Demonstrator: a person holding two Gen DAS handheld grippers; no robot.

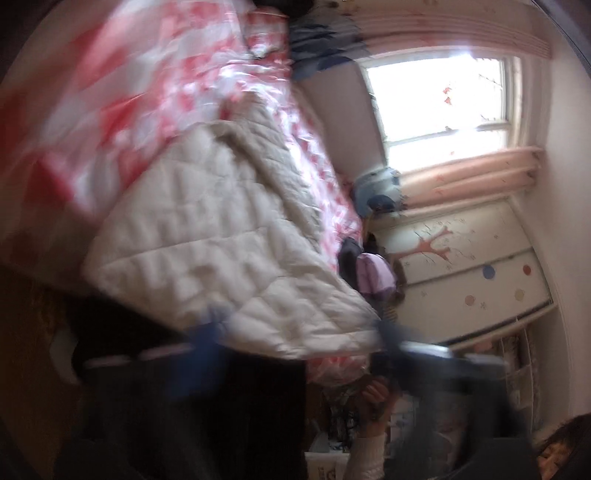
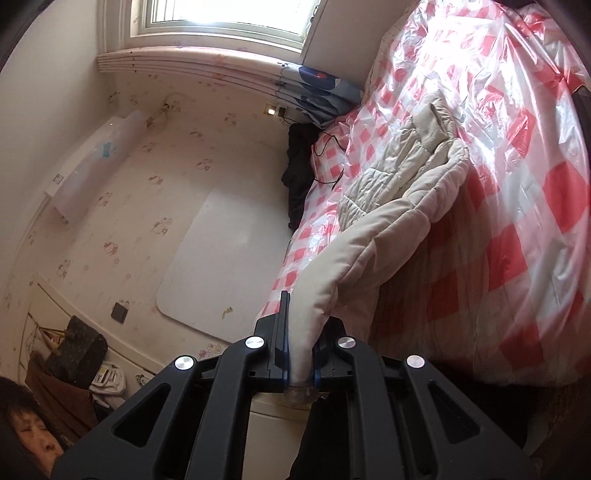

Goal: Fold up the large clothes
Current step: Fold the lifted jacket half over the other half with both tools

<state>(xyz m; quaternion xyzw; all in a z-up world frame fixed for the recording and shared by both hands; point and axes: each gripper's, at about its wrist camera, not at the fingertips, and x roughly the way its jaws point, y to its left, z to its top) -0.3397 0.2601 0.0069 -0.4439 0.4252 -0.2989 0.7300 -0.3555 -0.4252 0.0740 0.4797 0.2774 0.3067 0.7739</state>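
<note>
A beige quilted jacket [image 2: 399, 206] lies on a bed covered with red-and-white checked plastic sheet [image 2: 517, 155]. My right gripper [image 2: 301, 354] is shut on a fold of the jacket's edge and holds it up off the bed's near side. In the left wrist view the picture is badly blurred: the jacket [image 1: 207, 236] fills the middle, and my left gripper [image 1: 295, 347] sits at its lower edge with blue-padded fingers [image 1: 208, 343] spread either side of the hem. Whether it grips the cloth is unclear.
A window [image 2: 229, 14] and curtain are at the bed's head. A dark garment [image 2: 297, 173] hangs at the bed's far side. A patterned wall [image 2: 147, 177] with a wall unit is on the left. A person's face [image 2: 33, 439] is at the bottom left.
</note>
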